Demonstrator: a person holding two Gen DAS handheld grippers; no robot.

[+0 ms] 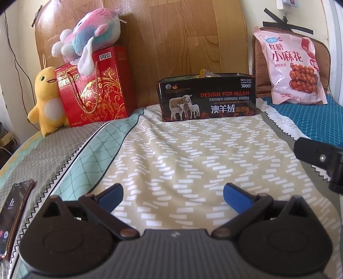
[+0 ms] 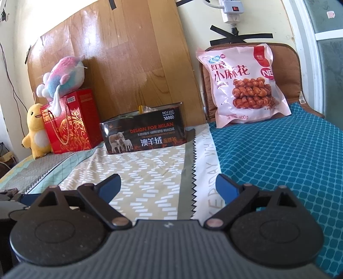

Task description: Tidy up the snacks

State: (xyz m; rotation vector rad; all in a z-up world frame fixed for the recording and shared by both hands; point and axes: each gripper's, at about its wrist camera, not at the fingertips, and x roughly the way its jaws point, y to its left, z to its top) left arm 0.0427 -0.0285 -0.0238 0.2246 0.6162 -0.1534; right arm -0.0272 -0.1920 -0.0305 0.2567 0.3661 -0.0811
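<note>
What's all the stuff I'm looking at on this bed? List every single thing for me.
Black box: one, black with sheep picture, open top, middle of bed by the headboard.
Snack bag: one, pink, leaning on the brown cushion, right.
Red gift box: one, red and gold, left.
Pastel plush: one, pink, blue and white, on the red gift box.
Yellow plush: one, duck-like, left of the red gift box.
Phone: one, dark screen, near left edge.
Bedspread: patterned beige, grey, teal.
Wooden headboard: one, brown.
Power strip: one, white, on wall.
Left gripper: black, blue pads, open.
Right gripper: the same, open.
</note>
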